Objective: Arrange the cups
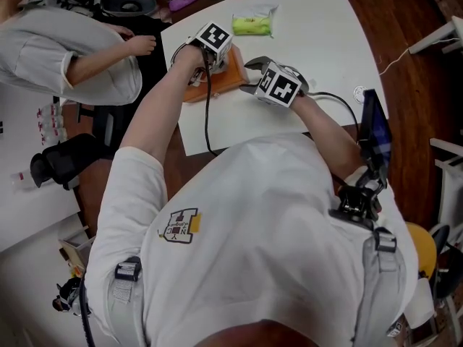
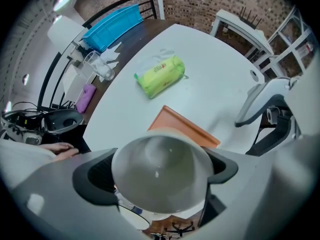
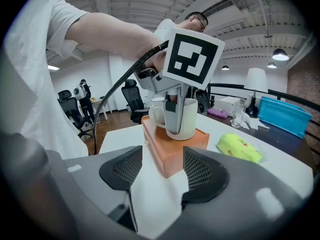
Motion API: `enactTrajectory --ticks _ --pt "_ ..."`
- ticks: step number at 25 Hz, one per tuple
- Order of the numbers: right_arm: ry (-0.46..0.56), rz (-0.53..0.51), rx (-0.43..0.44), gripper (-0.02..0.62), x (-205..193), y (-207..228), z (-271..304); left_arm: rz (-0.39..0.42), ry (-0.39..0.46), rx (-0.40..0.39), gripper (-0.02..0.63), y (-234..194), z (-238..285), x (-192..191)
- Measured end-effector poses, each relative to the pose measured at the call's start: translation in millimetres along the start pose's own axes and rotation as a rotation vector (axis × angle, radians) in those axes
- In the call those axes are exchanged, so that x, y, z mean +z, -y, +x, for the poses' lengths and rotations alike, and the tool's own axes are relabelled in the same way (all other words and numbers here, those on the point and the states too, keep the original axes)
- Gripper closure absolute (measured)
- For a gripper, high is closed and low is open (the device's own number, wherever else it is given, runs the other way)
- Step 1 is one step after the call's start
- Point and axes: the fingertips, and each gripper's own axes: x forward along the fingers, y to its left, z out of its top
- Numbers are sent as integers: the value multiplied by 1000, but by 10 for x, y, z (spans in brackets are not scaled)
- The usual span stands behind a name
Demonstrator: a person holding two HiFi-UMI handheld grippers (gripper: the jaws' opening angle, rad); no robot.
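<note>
A white cup (image 2: 159,171) sits between the jaws of my left gripper (image 2: 160,179), which is shut on it; I look down into its bare inside. In the right gripper view this cup (image 3: 187,119) stands on the orange box (image 3: 172,146), with one finger (image 3: 174,111) of the left gripper down its front. A second white cup (image 3: 156,111) with a handle stands right behind it on the box. My right gripper (image 3: 161,176) is open, a short way from the box, nothing between its pads. In the head view both grippers (image 1: 213,49) (image 1: 251,76) hover at the orange box (image 1: 228,78).
A green packet (image 1: 252,25) lies on the white table (image 1: 318,42) beyond the box. A person sits at the left (image 1: 72,56). A blue bin (image 2: 112,26) and clear cups (image 2: 100,66) stand on the dark desk behind. A cable (image 1: 206,114) hangs off the near edge.
</note>
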Motion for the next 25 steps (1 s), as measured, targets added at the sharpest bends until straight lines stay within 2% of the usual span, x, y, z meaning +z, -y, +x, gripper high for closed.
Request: enactTrajectory --ticks 6,9,12,15,19,22,25 --pt "1 -1 1 353 -8 3 -12 21 55 -24 86 -87 -29 -13" --pt "0 5 -1 353 -26 14 -51 49 118 -26 86 -116 -209 25" --pt "1 11 -1 353 -22 8 -99 54 219 -11 86 -171 -509 56" --pt "-4 22 6 353 -58 -22 -150 39 379 -7 97 -129 -853 85" --pt "-8 43 14 353 -131 -74 -225 24 704 -32 177 263 -1385 87" --pt "-9 69 4 354 -186 -103 -259 -11 935 -90 261 680 -1587 -72" --pt "-16 142 -7 365 -321 -214 -292 -79 1076 -159 384 1065 -1479 -420"
